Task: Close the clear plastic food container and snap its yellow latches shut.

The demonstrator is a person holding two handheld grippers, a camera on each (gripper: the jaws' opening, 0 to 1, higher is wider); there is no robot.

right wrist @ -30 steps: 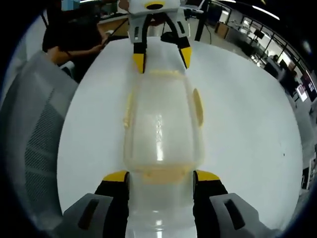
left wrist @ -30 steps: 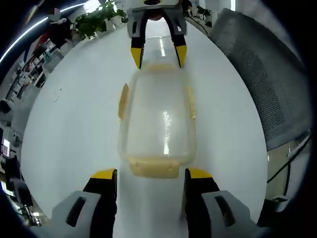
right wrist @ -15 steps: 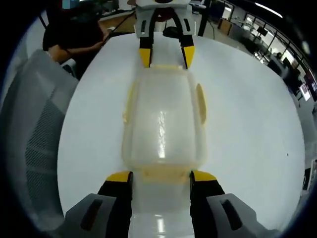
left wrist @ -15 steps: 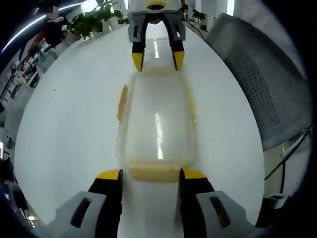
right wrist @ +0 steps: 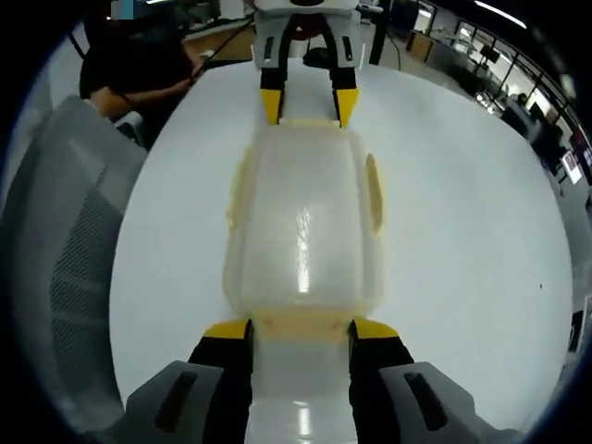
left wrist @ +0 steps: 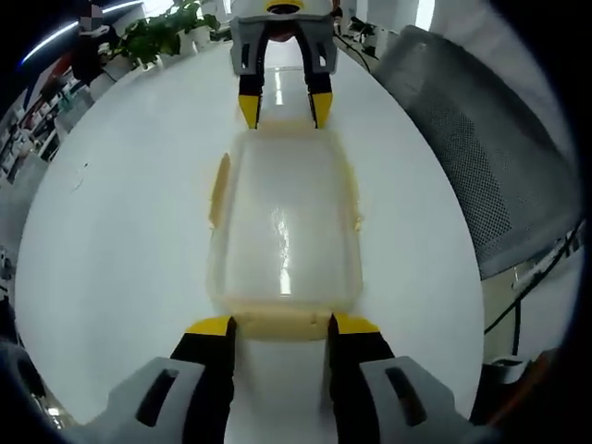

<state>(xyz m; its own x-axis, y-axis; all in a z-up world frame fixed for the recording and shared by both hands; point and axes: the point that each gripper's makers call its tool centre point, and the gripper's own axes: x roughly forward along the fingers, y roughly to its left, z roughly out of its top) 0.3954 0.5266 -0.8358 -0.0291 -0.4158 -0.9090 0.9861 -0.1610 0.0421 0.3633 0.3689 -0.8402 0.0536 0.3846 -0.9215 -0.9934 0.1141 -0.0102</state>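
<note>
Clear plastic, the food container [left wrist: 282,227] lay lengthwise on the white bench [left wrist: 120,240] with its lid on, between the two grippers facing each other; the left gripper [left wrist: 277,326] stood at one short end, jaws parted on either side of the yellow latch [left wrist: 280,324] there, tips just beside it; the right gripper [right wrist: 299,330] stood likewise at the opposite end, jaws apart astride that end's yellow latch [right wrist: 302,322]; along the long sides the side latches [right wrist: 373,192] stuck outward; a grey mesh chair [left wrist: 472,157] stood beside the bench
</note>
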